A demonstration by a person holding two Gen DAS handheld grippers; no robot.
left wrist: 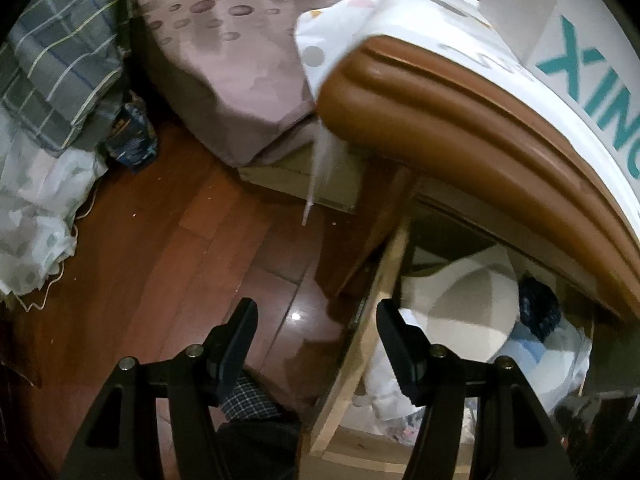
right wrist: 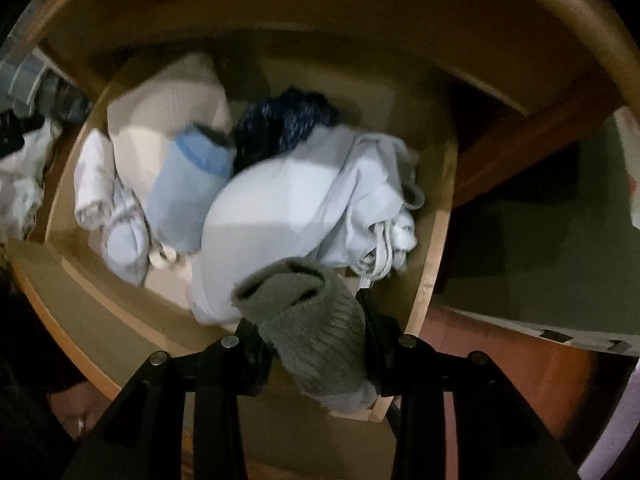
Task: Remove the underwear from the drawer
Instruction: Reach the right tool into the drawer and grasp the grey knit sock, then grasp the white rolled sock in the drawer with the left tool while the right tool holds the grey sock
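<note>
Grey-green knit underwear (right wrist: 316,328) pinched between right gripper (right wrist: 316,344) jaws, above drawer (right wrist: 434,240)

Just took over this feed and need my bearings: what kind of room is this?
Most likely a bedroom: a bed under a pinkish spotted sheet beside a brown wooden nightstand, whose open pale wooden drawer holds folded socks and underwear.
</note>
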